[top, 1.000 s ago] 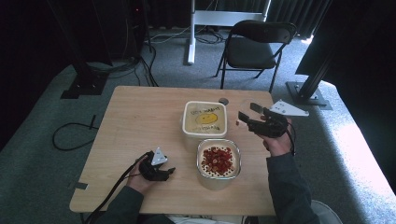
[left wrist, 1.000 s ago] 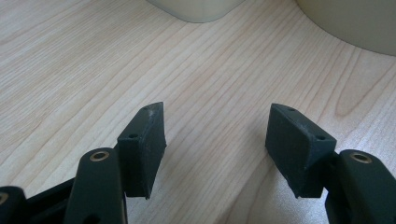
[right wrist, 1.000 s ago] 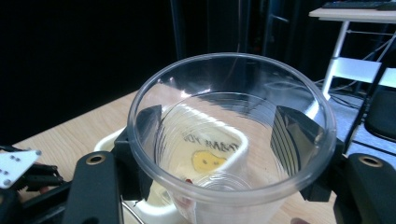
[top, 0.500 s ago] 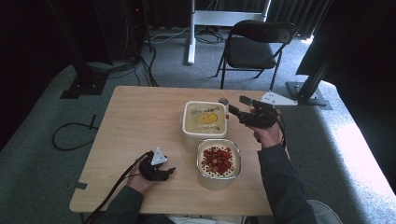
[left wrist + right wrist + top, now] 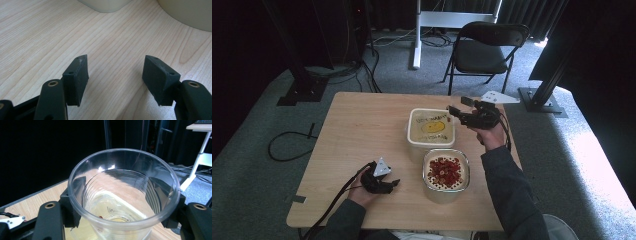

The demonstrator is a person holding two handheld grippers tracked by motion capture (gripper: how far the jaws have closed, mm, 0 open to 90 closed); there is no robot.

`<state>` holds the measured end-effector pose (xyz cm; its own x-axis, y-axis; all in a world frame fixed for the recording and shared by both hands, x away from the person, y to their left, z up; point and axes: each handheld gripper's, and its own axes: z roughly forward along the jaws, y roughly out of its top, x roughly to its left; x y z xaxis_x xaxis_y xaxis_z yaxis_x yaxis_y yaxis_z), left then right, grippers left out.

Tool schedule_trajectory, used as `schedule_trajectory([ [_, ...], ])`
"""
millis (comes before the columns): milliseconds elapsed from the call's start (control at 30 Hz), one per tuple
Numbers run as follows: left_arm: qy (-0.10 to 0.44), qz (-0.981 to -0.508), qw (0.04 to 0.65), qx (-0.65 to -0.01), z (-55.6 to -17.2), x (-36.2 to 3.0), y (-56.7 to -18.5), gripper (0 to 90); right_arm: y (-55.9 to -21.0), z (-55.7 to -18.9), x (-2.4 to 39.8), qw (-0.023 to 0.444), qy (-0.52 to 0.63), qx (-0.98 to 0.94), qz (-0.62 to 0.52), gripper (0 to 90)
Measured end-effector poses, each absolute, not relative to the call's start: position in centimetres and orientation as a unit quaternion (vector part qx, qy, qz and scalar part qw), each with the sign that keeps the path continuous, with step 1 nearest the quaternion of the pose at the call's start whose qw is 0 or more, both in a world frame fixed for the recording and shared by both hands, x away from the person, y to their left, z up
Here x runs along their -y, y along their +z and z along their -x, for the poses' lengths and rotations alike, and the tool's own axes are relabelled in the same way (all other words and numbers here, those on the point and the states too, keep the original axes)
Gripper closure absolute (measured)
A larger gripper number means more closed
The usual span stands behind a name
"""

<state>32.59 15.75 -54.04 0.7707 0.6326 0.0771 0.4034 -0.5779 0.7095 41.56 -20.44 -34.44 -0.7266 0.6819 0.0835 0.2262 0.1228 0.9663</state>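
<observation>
Wooden table (image 5: 362, 135) in high view, forearms entering from bottom edge. Square cream container (image 5: 432, 128) with yellowish contents at table centre; round container (image 5: 445, 173) of red pieces just in front of it, toward the person. Right forearm in dark sleeve (image 5: 512, 195) angled up from lower right, hand (image 5: 490, 137) raised above the table at the right edge of the square container. Right gripper (image 5: 460, 114) held roughly level, pointing toward picture left over the container's right rim, grey plate on top, cable trailing down the wrist. In right gripper view, jaws clamped on a clear plastic cup (image 5: 123, 195): one black pad on each side of the ribbed wall, pressed against it just below the rim, cup mouth facing the camera. Cup apparently empty save a small red speck near the bottom; square container visible through its wall and base. Jaws just opened slightly, cup between them and gripped. Left forearm entering at lower left, hand (image 5: 364, 186) low at the table's near-left part, well apart from the right hand. Left gripper (image 5: 393, 183) resting at table level, pointing right toward the round container. In left gripper view, jaws spread wide, nothing between them, bare wood grain under the pads (image 5: 76, 77); bases of both containers at the top edge.
</observation>
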Motion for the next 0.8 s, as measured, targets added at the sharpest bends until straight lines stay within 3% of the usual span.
schedule_trajectory([
  [800,0.162,-0.874,0.351,-0.296,-32.6,-15.8,-54.0,38.2,-33.5,-43.2,18.5,0.192,0.584,-0.728,-0.302,32.3],
])
